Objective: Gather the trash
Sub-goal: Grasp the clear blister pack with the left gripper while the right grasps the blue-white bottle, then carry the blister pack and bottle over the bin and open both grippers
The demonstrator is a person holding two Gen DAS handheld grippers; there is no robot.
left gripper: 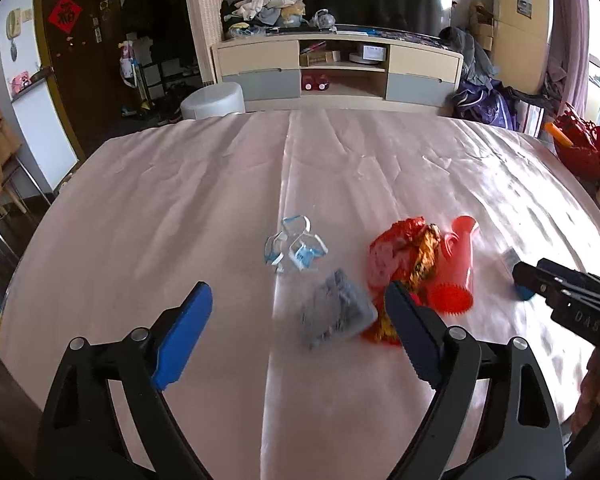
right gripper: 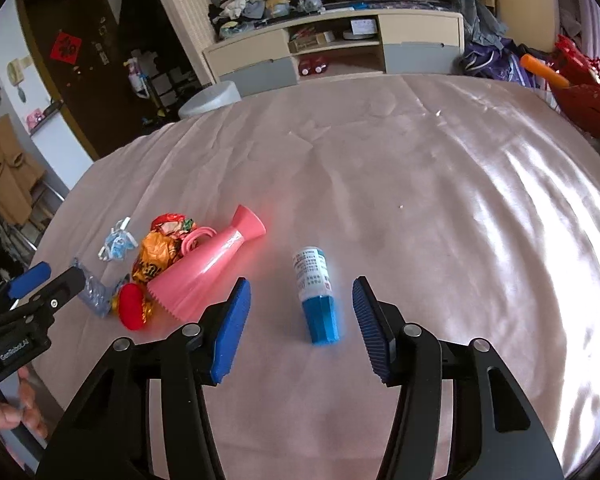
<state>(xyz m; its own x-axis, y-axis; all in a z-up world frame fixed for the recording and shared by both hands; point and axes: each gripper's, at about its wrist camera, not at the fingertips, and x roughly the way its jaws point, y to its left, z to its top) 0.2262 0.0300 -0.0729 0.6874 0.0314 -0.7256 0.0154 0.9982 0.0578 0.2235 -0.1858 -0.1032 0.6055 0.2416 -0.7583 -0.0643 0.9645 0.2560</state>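
Trash lies on the pink tablecloth (left gripper: pixel 180 200). A grey crumpled wrapper (left gripper: pixel 336 314) sits just ahead of my open left gripper (left gripper: pixel 298 300), between its fingers. Beyond it lies a clear blue-printed wrapper (left gripper: pixel 296 250). A red-orange foil wrapper (left gripper: pixel 400 256) lies against a pink plastic vase (left gripper: pixel 458 264) on its side. In the right wrist view, a small white bottle with a blue cap (right gripper: pixel 318 296) lies between the fingers of my open right gripper (right gripper: pixel 300 300). The vase (right gripper: pixel 208 272), foil wrapper (right gripper: pixel 160 252) and a red round lid (right gripper: pixel 134 308) lie to its left.
The right gripper shows at the right edge of the left wrist view (left gripper: pixel 572 292); the left gripper shows at the left edge of the right wrist view (right gripper: pixel 40 292). A red basket (left gripper: pixel 584 148) stands at the table's far right. A TV cabinet (left gripper: pixel 340 68) is beyond the table.
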